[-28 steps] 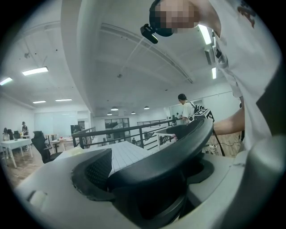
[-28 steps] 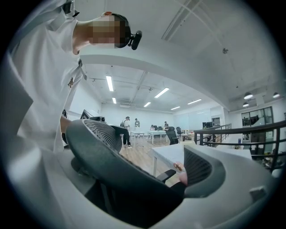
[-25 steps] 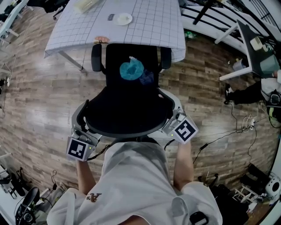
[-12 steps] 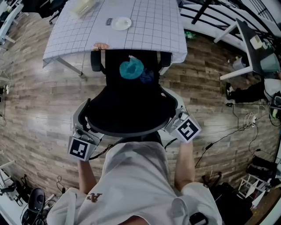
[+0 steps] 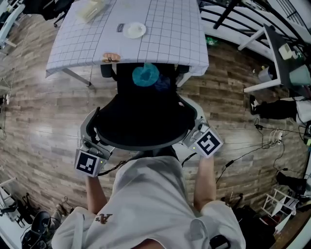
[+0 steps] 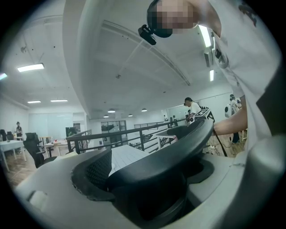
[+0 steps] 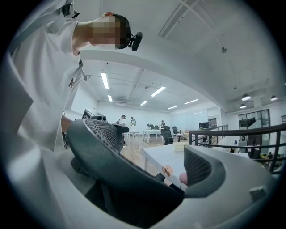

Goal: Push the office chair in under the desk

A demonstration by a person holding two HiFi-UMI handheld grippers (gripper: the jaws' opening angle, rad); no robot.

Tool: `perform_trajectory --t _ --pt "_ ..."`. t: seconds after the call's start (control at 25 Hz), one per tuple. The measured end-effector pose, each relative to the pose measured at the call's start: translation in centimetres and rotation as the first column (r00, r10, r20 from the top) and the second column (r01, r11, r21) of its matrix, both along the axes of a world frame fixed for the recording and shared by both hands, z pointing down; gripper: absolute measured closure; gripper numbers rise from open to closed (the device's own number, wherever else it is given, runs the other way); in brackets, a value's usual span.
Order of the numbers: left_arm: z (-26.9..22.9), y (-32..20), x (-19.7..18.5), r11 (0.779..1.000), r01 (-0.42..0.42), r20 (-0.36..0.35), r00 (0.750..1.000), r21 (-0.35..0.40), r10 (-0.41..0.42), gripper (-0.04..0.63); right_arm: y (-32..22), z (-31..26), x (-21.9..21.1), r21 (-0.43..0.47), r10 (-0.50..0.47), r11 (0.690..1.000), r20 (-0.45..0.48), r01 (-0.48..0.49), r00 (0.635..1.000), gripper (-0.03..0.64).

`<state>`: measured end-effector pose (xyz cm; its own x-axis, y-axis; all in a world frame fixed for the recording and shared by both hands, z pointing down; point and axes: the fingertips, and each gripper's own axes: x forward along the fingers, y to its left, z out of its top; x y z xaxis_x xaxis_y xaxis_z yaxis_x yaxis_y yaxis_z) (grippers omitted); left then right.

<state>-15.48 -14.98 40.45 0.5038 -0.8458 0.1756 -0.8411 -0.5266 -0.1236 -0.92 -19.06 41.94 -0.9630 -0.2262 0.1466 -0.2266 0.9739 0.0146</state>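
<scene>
The black office chair [image 5: 141, 116] stands in front of me, its mesh backrest nearest. A teal cloth [image 5: 146, 74] lies on its seat, which is partly under the edge of the desk [image 5: 160, 29] with its white gridded cover. The armrests [image 5: 106, 71] sit at the desk's edge. My left gripper [image 5: 92, 144] holds the backrest's left rim [image 6: 178, 147] and my right gripper [image 5: 195, 136] the right rim [image 7: 103, 147]. In each gripper view the rim fills the space between the jaws, touching the textured pads [image 6: 94, 171] [image 7: 199, 167].
On the desk are a white plate [image 5: 134, 30], a small dark item [image 5: 121, 28], a wrapped bundle [image 5: 92, 7] and an orange thing at the near edge [image 5: 111, 57]. Cables [image 5: 252, 146] trail on the wooden floor at right, near another desk [image 5: 279, 53].
The chair has rolled forward toward the desk: the seat, teal cloth and armrests now reach under the desk's edge. Both grippers stay on the backrest.
</scene>
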Motion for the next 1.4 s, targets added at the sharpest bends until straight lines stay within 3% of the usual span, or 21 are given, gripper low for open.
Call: perform_trajectory --t 0.88,1.4 --pt "0.7 -7.1 0.1 0.999 0.034 -0.02 0.999 0.035 -0.033 0.132 -7.5 0.6 0.0 0.024 -0.007 1.0 0.029 0.006 1.0 0.069" --pt "-0.6 -12.4 -1.8 1.0 -0.002 -0.016 1.0 0.006 0.002 0.132 -12.3 -0.6 -1.9 -0.009 0.019 1.0 0.026 -0.019 0.999 0.067"
